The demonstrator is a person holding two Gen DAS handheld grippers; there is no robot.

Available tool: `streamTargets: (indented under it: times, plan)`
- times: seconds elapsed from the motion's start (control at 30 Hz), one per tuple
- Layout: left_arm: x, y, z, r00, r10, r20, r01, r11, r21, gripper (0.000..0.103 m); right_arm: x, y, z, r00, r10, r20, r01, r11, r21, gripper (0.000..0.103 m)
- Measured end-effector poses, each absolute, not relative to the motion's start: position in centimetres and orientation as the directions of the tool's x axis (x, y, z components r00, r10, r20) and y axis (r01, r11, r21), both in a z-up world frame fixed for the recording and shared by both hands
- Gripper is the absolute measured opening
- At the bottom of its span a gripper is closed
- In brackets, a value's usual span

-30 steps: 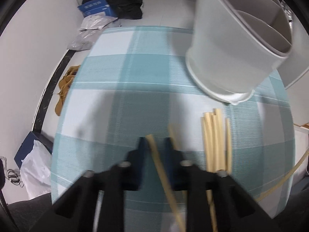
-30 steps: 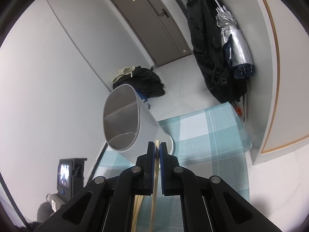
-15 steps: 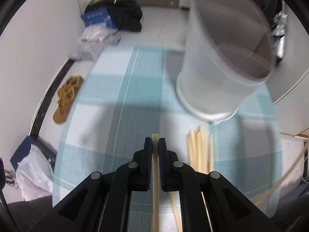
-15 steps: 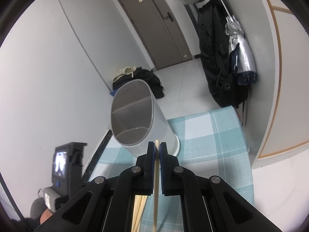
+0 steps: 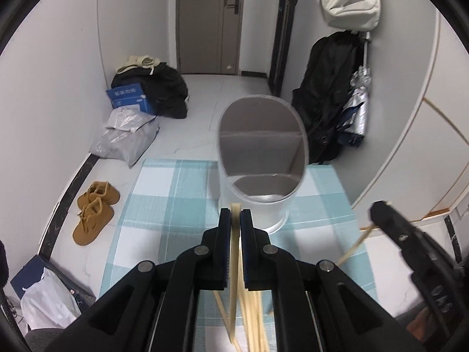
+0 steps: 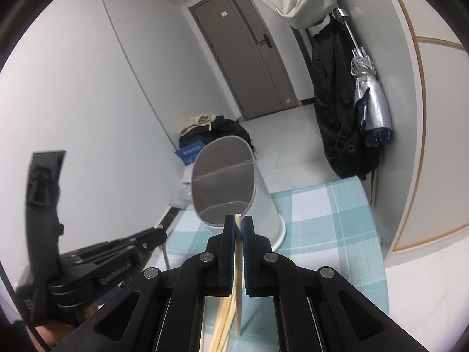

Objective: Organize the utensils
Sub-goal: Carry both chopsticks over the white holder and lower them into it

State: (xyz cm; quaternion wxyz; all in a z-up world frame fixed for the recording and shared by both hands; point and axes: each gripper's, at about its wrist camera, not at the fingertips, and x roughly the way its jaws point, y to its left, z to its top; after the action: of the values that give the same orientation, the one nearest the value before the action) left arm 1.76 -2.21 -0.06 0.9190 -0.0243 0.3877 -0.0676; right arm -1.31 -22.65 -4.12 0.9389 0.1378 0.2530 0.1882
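A white oval utensil holder [image 5: 261,158] with inner dividers stands on the far part of the blue checked tablecloth [image 5: 164,205]; it also shows in the right wrist view [image 6: 231,190]. My left gripper [image 5: 235,214] is shut on a pale wooden chopstick [image 5: 234,264], raised and pointed at the holder. My right gripper [image 6: 239,221] is shut on another chopstick [image 6: 239,278], also lifted just before the holder. Several loose chopsticks [image 5: 255,322] lie on the cloth below the left gripper. The right gripper shows at the right edge of the left view [image 5: 381,208].
The table's edges are near on the left and right. On the floor are brown shoes [image 5: 93,211], grey bags [image 5: 126,138] and a blue box [image 5: 129,96]. Black coats and an umbrella [image 6: 369,96] hang at the right wall.
My left gripper has shut on a chopstick, lifted it off the cloth and tilted up to face the holder. My right gripper has risen a little with its chopstick.
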Motion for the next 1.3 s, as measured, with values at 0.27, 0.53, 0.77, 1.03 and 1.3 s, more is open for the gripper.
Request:
streamTargets:
  times: [0.27,0.53,0.77,1.03,1.3]
  plan:
    - [1.1,-2.6,2.5,0.725,-0.190,-0.662,0.158,0.981,-0.109,0.002,-1.1,-22.5,-2.8,0.808,0.439,-0.392,-0.309,0.883,0.353,0.004]
    - [1.8,-2.6,4.3,0.725,-0.223,-0.652,0.190,0.974,-0.122,0.002,-0.6,-21.1,-0.7,0.805,0.453,-0.383,-0.345,0.883,0.319,0.004]
    - [3.7,-1.8,8.1,0.708,-0.282,-0.647,0.199,0.959,-0.200,0.002,0.7,-20.2,4.0,0.802,0.474,-0.364,-0.388,0.876,0.286,0.004]
    - [7.7,-1.2,14.0,0.748,-0.312,-0.586,0.216,0.949,-0.229,0.002,4.1,-19.8,12.1,0.815,0.496,-0.299,-0.438,0.865,0.244,0.004]
    - [12.4,-1.4,14.5,0.748,-0.305,-0.589,0.215,0.952,-0.219,0.002,10.0,-18.7,14.6,0.833,0.469,-0.295,-0.441,0.883,0.160,0.004]
